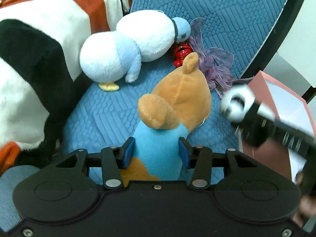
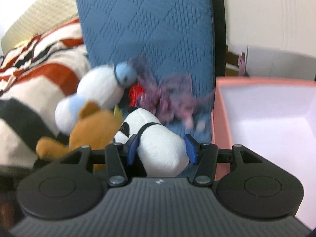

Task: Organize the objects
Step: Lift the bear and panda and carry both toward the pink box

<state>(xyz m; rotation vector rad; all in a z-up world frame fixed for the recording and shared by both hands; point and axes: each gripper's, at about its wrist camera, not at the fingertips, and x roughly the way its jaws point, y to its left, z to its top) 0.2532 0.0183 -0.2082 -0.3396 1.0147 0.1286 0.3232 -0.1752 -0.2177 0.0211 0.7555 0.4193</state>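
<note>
Left gripper (image 1: pixel 157 152): blue pads pressed against the fuzzy sky-blue torso of a tan plush bear (image 1: pixel 173 102), jaws partway closed on it. Beyond the jaws, a rounded white-and-pale-blue plush bird (image 1: pixel 128 47) on the quilted blue cushion (image 1: pixel 227 9); past the bear's ear, glossy red coil (image 1: pixel 180 54) and gauzy purple flower (image 1: pixel 213 65).

Right gripper (image 2: pixel 162 148): pads clamped on the soft white body of a plush panda (image 2: pixel 158 140), head left of the jaws. Just right of the jaws, an open pink cardboard box (image 2: pixel 221 118).
</note>
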